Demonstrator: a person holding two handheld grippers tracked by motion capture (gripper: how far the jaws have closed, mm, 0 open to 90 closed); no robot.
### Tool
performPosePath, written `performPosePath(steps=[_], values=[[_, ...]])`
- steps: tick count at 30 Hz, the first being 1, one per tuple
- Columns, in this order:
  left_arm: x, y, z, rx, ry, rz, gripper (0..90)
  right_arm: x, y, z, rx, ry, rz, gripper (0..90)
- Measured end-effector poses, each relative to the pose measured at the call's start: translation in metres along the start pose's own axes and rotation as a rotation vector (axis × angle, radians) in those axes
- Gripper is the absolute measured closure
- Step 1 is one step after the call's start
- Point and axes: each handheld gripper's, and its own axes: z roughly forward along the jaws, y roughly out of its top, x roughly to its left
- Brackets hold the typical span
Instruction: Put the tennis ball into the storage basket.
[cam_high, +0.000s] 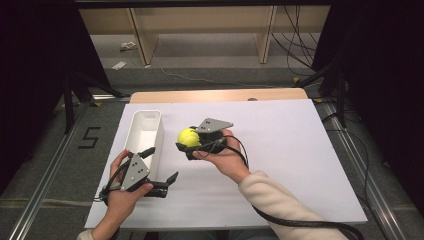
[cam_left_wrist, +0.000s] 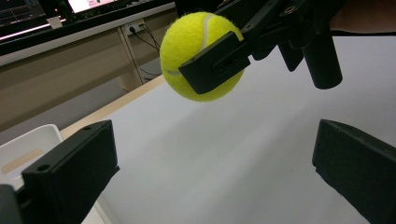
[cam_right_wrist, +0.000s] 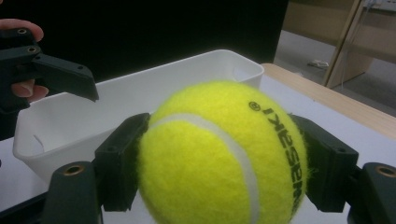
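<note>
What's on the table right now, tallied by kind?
Tennis ball: 1, held in the right claw
White bin: 1
Handheld claws: 2, the left claw open
Total: 4

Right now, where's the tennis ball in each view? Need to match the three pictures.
High view: tennis ball near table centre, held in the right gripper, just right of the white bin.
Left gripper view: top centre, lifted off the table, one black jaw across it.
Right gripper view: close up, centre, between both jaws.
Shared landmark: the white bin.
</note>
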Motion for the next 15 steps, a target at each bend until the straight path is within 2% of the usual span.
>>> performPosePath(steps=[15], values=[[0.0001,0.0,0.0001,-0.002,-0.001,-0.004,0.0,0.0002,0.0028,0.0029,-0.003,0.0,0.005,26.8]])
